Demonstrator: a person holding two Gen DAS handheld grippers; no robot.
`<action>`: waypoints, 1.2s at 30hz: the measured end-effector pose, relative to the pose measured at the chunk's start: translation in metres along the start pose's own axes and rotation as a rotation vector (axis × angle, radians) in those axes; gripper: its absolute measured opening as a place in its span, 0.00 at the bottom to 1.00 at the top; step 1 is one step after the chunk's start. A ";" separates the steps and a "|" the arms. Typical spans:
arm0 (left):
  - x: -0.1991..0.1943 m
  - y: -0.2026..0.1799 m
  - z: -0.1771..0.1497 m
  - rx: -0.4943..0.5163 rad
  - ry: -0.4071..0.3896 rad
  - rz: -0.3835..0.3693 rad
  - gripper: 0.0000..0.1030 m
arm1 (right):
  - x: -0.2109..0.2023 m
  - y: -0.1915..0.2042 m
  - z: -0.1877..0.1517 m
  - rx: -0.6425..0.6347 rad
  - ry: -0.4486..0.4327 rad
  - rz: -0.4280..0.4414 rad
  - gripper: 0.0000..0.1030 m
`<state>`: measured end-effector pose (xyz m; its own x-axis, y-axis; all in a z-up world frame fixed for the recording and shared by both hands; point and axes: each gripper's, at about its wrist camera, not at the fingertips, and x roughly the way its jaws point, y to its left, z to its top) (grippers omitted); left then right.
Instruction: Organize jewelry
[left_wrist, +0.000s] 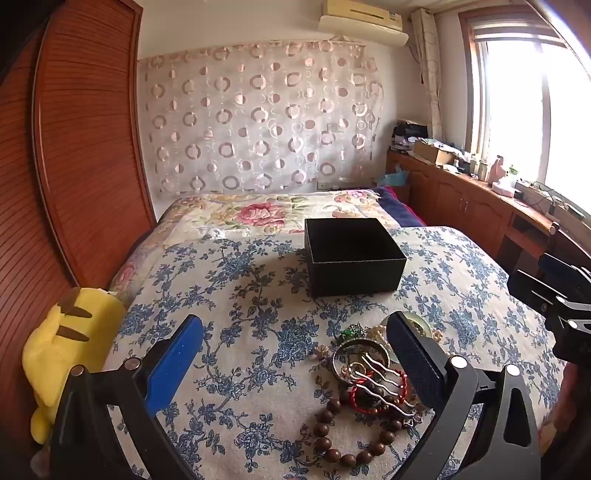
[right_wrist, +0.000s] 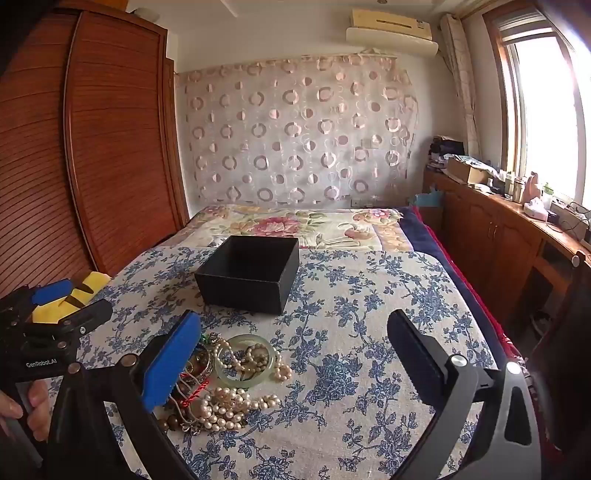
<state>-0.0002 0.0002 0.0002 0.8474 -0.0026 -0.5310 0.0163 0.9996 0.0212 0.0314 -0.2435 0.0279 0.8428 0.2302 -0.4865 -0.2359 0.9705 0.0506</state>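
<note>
A pile of jewelry lies on the blue-flowered bedspread: a brown bead bracelet (left_wrist: 345, 439), a red cord bracelet (left_wrist: 376, 391), a silver wavy hairpin (left_wrist: 384, 384), a pale green jade bangle (right_wrist: 245, 363) and pearl strands (right_wrist: 225, 404). An open black box (left_wrist: 352, 256) stands beyond the pile; it also shows in the right wrist view (right_wrist: 251, 273). My left gripper (left_wrist: 295, 354) is open and empty, the pile by its right finger. My right gripper (right_wrist: 295, 354) is open and empty, the pile by its left finger.
A yellow plush toy (left_wrist: 70, 350) lies at the bed's left edge beside a wooden wardrobe (left_wrist: 74, 147). A floral quilt (left_wrist: 266, 212) covers the far bed. A wooden cabinet (right_wrist: 491, 236) with clutter runs along the window on the right.
</note>
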 end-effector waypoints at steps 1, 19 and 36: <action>0.000 0.000 0.000 -0.001 0.000 -0.001 0.93 | 0.000 0.000 0.000 0.001 0.001 0.001 0.98; -0.006 0.001 0.010 -0.012 -0.021 -0.004 0.93 | -0.002 -0.002 0.001 0.008 0.001 0.011 0.98; -0.015 -0.002 0.008 -0.017 -0.043 -0.006 0.93 | -0.003 -0.003 0.002 0.016 -0.003 0.010 0.98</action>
<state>-0.0091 -0.0024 0.0148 0.8694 -0.0094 -0.4941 0.0129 0.9999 0.0037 0.0305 -0.2467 0.0315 0.8422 0.2397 -0.4830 -0.2363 0.9692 0.0690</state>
